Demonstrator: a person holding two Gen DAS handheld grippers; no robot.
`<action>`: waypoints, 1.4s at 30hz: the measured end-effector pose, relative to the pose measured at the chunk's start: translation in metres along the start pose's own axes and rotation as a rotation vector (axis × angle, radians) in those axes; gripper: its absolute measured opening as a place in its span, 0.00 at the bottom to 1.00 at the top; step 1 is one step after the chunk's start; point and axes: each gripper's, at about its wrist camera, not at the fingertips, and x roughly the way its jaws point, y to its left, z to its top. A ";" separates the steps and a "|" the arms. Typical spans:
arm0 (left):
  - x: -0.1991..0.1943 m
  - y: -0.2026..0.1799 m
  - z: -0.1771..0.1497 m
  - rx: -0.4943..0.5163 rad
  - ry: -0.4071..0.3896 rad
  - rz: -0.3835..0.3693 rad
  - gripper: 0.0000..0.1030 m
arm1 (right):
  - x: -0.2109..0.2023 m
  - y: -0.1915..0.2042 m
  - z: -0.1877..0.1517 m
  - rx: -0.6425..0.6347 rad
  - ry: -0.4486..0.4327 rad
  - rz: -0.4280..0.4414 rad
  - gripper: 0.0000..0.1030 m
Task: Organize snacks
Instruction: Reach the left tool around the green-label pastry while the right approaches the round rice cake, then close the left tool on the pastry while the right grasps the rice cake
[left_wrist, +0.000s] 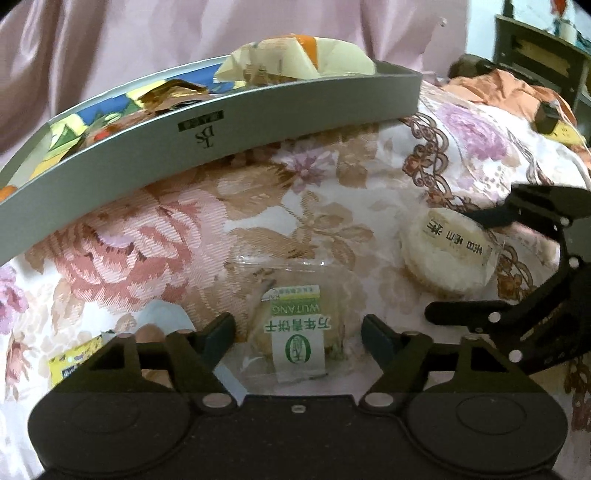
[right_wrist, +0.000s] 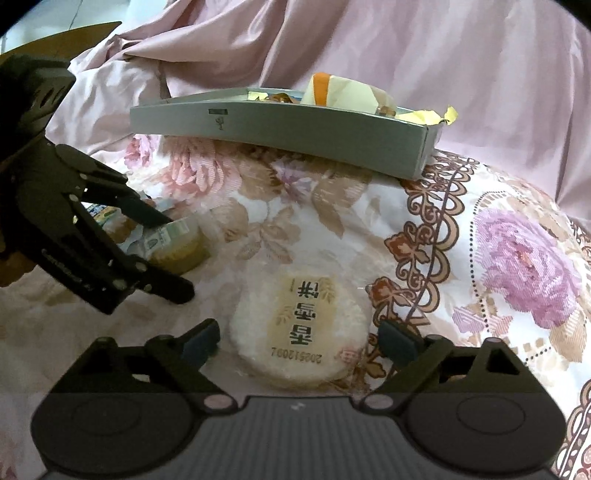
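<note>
left wrist view: left gripper (left_wrist: 298, 328) jaws apart, a clear-wrapped biscuit with a green label (left_wrist: 297, 341) lying between the fingers on the flowered bedspread (left_wrist: 155, 243); gaps show on both sides, pads not pressing on it. ahead of the gripper, a grey box (left_wrist: 207, 136) holding assorted snack wrappers, with a cream and orange packet (left_wrist: 295, 55) sticking up over its far rim. ahead and to the right, a round white cake in clear wrap (left_wrist: 448, 254), with the right gripper (left_wrist: 454, 266) straddling it from the right edge, jaws apart. only this view shows a yellow packet (left_wrist: 74, 363) just left of the left finger, cut off by the gripper body, and a small dark object (left_wrist: 546, 116) far right on orange cloth, too blurred to identify. box's left end runs out of frame.

right wrist view: right gripper (right_wrist: 298, 345) jaws wide, round white cake (right_wrist: 301, 339) between the fingers, not squeezed. grey box (right_wrist: 280, 133) ahead, whole length visible here, including its right end with a yellow wrapper (right_wrist: 436, 116) poking out. left gripper (right_wrist: 173, 254) ahead-left, jaws apart around the biscuit (right_wrist: 177, 243), which its upper finger partly hides. another packet behind that finger, hard to make out. pink draped cloth (right_wrist: 406, 48) behind the box.
</note>
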 end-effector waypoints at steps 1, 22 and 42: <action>-0.001 0.000 0.000 -0.012 -0.003 0.004 0.64 | 0.000 0.000 0.000 0.001 -0.002 0.005 0.82; -0.046 -0.015 -0.017 -0.180 -0.018 0.118 0.49 | -0.019 0.045 -0.001 -0.125 -0.050 -0.106 0.75; -0.122 -0.020 -0.014 -0.287 -0.150 0.209 0.49 | -0.075 0.068 0.016 -0.027 -0.196 -0.178 0.75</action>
